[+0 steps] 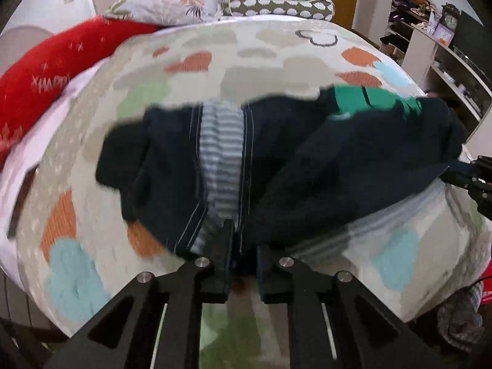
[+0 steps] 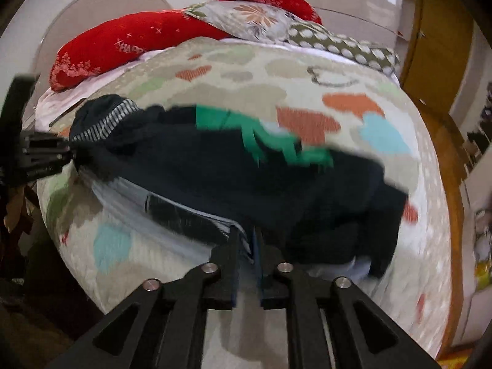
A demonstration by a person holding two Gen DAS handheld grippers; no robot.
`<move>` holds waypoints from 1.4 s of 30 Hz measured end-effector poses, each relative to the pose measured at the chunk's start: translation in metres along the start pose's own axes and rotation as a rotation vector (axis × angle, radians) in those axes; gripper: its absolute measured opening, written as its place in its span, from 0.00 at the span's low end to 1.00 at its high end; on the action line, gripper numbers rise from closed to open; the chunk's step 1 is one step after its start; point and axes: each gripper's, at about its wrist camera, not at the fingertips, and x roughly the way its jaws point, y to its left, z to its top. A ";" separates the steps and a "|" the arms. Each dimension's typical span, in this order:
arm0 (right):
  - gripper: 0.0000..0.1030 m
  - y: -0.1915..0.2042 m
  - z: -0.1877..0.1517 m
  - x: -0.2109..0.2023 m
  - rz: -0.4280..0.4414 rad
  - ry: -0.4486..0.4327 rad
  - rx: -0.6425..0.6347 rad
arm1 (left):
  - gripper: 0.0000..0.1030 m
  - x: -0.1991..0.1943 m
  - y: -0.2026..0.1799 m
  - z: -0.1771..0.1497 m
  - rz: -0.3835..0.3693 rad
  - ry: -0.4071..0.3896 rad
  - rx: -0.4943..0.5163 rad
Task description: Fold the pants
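Dark navy pants (image 1: 301, 160) with a grey striped lining and a green patch lie bunched across the patterned bed cover (image 1: 276, 52). My left gripper (image 1: 243, 246) is shut on the pants' near edge by the striped lining. My right gripper (image 2: 247, 246) is shut on the other end of the pants (image 2: 246, 178). Each gripper shows in the other's view: the right one at the right edge of the left wrist view (image 1: 473, 178), the left one at the left edge of the right wrist view (image 2: 40, 153). Both views are motion-blurred.
Red pillows (image 1: 46, 70), a floral pillow (image 1: 172, 4) and a dotted bolster (image 1: 276, 6) lie at the head of the bed. Shelves (image 1: 430, 46) stand to the right in the left wrist view. A wooden bed frame (image 2: 455, 190) runs along the right side.
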 end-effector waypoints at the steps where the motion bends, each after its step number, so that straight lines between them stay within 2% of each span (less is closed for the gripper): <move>1: 0.21 -0.001 -0.005 -0.003 0.001 -0.004 0.022 | 0.17 -0.005 0.001 -0.005 -0.007 -0.002 -0.007; 4: 0.37 -0.016 -0.023 -0.032 0.001 -0.074 0.132 | 0.38 -0.026 0.009 -0.014 -0.053 -0.028 -0.045; 5: 0.38 -0.022 -0.027 -0.040 -0.009 -0.098 0.161 | 0.48 -0.036 0.013 -0.016 -0.061 -0.048 -0.067; 10: 0.41 -0.070 -0.042 -0.066 -0.082 -0.175 0.345 | 0.52 -0.069 0.016 -0.011 -0.116 -0.118 -0.106; 12: 0.46 -0.086 -0.042 -0.066 -0.072 -0.187 0.417 | 0.76 -0.075 0.014 0.000 -0.115 -0.158 -0.125; 13: 0.50 -0.093 -0.041 -0.064 -0.063 -0.194 0.456 | 0.78 -0.072 0.014 0.006 -0.097 -0.170 -0.135; 19: 0.49 -0.097 -0.015 -0.051 -0.057 -0.228 0.511 | 0.78 -0.023 0.022 0.034 0.066 -0.145 -0.145; 20: 0.45 -0.095 -0.010 -0.047 -0.057 -0.226 0.514 | 0.78 -0.012 0.027 0.035 0.110 -0.131 -0.154; 21: 0.23 -0.094 -0.005 -0.040 -0.061 -0.210 0.516 | 0.78 -0.004 0.032 0.033 0.150 -0.117 -0.169; 22: 0.09 -0.096 0.000 -0.031 -0.064 -0.178 0.522 | 0.78 0.004 0.038 0.030 0.187 -0.097 -0.194; 23: 0.09 -0.097 0.000 -0.025 -0.083 -0.158 0.531 | 0.78 0.013 0.046 0.025 0.190 -0.071 -0.227; 25: 0.09 -0.104 -0.004 -0.010 -0.169 -0.122 0.546 | 0.78 0.029 0.065 0.013 0.128 -0.014 -0.312; 27: 0.09 -0.110 -0.011 0.005 -0.264 -0.050 0.548 | 0.80 0.028 0.077 0.006 0.069 -0.023 -0.371; 29: 0.09 -0.113 -0.017 0.007 -0.305 -0.024 0.540 | 0.79 0.018 0.080 0.007 0.056 -0.012 -0.370; 31: 0.09 -0.114 -0.017 -0.005 -0.339 -0.043 0.547 | 0.79 -0.002 0.083 0.009 0.011 -0.033 -0.395; 33: 0.09 -0.112 -0.015 -0.033 -0.353 -0.130 0.574 | 0.79 -0.026 0.082 0.016 -0.050 -0.098 -0.408; 35: 0.09 -0.104 -0.008 -0.058 -0.331 -0.225 0.580 | 0.79 -0.041 0.077 0.026 -0.062 -0.145 -0.401; 36: 0.09 -0.098 -0.002 -0.068 -0.280 -0.270 0.569 | 0.79 -0.044 0.072 0.035 -0.071 -0.159 -0.390; 38: 0.09 -0.087 0.012 -0.071 -0.161 -0.304 0.537 | 0.79 -0.034 0.066 0.051 -0.082 -0.141 -0.381; 41: 0.09 -0.067 0.034 -0.044 0.022 -0.250 0.491 | 0.79 -0.003 0.060 0.075 -0.085 -0.110 -0.365; 42: 0.09 -0.062 0.041 -0.030 0.062 -0.222 0.482 | 0.79 0.010 0.059 0.081 -0.063 -0.093 -0.358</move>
